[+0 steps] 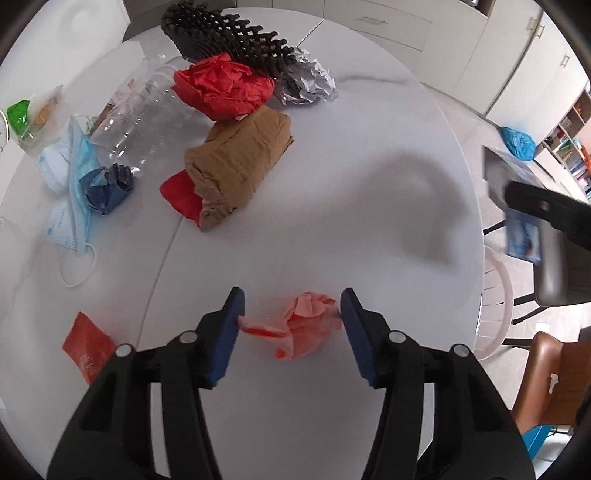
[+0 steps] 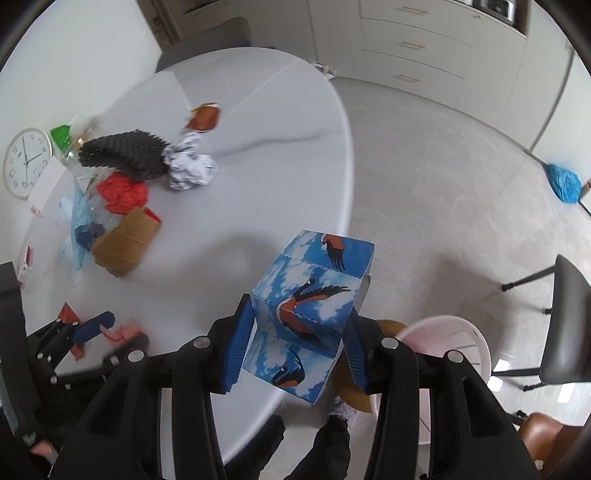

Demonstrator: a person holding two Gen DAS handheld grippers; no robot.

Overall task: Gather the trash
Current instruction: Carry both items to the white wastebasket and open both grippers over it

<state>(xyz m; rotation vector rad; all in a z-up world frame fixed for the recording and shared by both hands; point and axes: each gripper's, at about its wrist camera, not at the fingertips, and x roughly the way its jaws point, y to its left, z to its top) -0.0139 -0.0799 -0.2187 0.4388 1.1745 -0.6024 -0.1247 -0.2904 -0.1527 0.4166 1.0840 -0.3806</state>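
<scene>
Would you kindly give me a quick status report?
Left claw closing around pink paper wad. Right claw shut on bird-print box, near pink bin. Nothing in the way.

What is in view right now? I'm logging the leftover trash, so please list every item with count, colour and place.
table: one, white, round
pink paper wad: one, between the left gripper's pads
brown paper bag: one, mid-table
red paper: one crumpled, beside the black mesh
foil ball: one, silver
clear bottle: one, lying down
face mask: one, light blue
red wrapper: one, near table edge
blue bird-print box: one, held off the table edge
pink bin: one, on the floor
left gripper: pads touching the wad
right gripper: clamped on the box
</scene>
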